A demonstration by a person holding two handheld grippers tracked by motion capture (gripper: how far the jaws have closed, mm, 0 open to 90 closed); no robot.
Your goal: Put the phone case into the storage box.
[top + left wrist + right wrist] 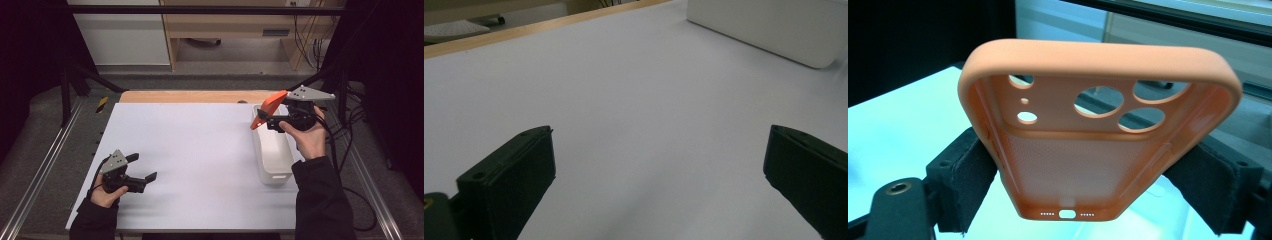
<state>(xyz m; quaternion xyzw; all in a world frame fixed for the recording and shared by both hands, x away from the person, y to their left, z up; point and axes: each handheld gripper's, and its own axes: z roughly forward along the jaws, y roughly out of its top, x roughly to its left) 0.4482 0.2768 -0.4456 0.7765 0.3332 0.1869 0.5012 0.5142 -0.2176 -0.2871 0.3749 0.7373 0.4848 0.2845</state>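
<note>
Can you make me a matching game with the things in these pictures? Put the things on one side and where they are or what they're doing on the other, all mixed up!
Things:
1. orange phone case
2. white bin
3. left hand-held gripper
4. right hand-held gripper

States:
A. open, holding nothing
B. resting on the table's right side
C. shut on something, above the bin
D. pinched between two black jaws

Pairs: 1-D, 2-B, 3-A, 4-C

In the left gripper view the white bin (769, 30) is cut off at the top and right edges; its inside is hidden. The tabletop (893, 115) beyond the orange phone case (1088, 150) is blurred.
</note>
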